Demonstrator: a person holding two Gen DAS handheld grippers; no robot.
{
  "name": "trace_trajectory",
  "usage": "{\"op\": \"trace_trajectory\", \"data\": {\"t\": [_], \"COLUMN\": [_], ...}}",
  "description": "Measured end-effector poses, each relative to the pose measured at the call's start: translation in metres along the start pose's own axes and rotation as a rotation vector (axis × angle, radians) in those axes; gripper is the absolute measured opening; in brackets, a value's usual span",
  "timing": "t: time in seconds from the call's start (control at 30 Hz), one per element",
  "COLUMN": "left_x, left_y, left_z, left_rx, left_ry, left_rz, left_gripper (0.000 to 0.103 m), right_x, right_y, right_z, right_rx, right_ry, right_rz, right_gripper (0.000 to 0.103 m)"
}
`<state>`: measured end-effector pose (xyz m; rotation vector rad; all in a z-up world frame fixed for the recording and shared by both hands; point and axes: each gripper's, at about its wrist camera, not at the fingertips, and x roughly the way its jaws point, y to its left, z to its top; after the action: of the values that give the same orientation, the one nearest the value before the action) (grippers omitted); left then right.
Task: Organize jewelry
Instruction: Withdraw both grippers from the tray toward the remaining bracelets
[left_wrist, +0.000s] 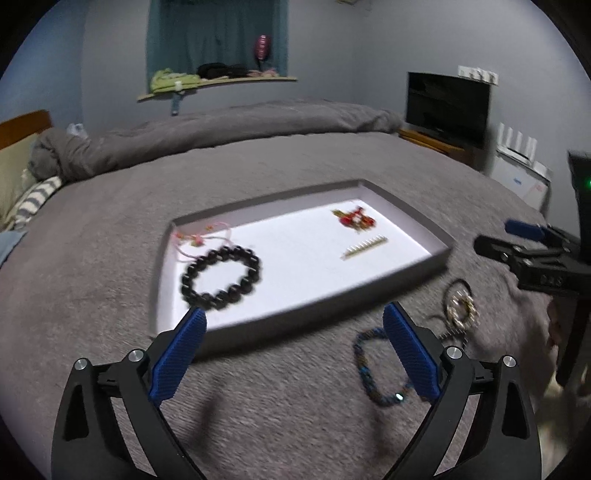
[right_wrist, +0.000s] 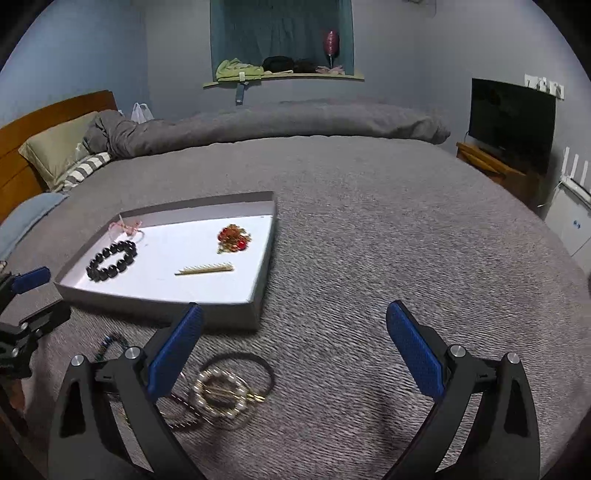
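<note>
Both grippers, left (left_wrist: 293, 345) and right (right_wrist: 294, 343), gape empty; near the shallow grey cardboard tray (right_wrist: 221, 314), the tangled pearl-and-black-cord bracelets (right_wrist: 221, 393) risk lifting together.

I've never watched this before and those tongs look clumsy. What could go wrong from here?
Two likely snags. The pearl bracelet, black hair tie and other loops overlap on the bed, so one pinch may drag several along. The blue beaded bracelet lies flat on fuzzy fabric, so the open left tongs may snag the cover.
</note>
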<state>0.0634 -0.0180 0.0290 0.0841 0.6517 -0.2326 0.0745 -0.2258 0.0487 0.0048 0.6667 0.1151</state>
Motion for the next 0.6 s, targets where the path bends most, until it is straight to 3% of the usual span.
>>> {"op": "trace_trajectory", "data": {"t": [0.1, 0.23, 0.43, 0.6], "left_x": [0.006, 0.022, 0.026, 0.027], "left_y": [-0.006, -0.008, -0.012, -0.019], "left_z": [-0.007, -0.019, -0.027, -0.030], "left_rx": [-0.010, -0.048, -0.030, 0.024], "left_ry": [0.046, 0.131, 0.155, 0.157], "left_rz": [-0.039, -0.102, -0.109, -0.072], "left_gripper": [0.099, 0.099, 0.099, 0.097], "right_x": [0.000, -0.002, -0.011, -0.009], "right_y": [-0.004, -0.006, -0.009, -0.009], "right_z": [-0.007, -0.019, -0.034, -0.038], "right_rx": [-0.005, -0.029, -0.050, -0.041], "right_ry": [0.016, 0.046, 0.019, 0.035], "right_rz": [-0.001, 0.064, 0.065, 0.098], "right_gripper": [0.098, 0.098, 0.097, 0.097]}}
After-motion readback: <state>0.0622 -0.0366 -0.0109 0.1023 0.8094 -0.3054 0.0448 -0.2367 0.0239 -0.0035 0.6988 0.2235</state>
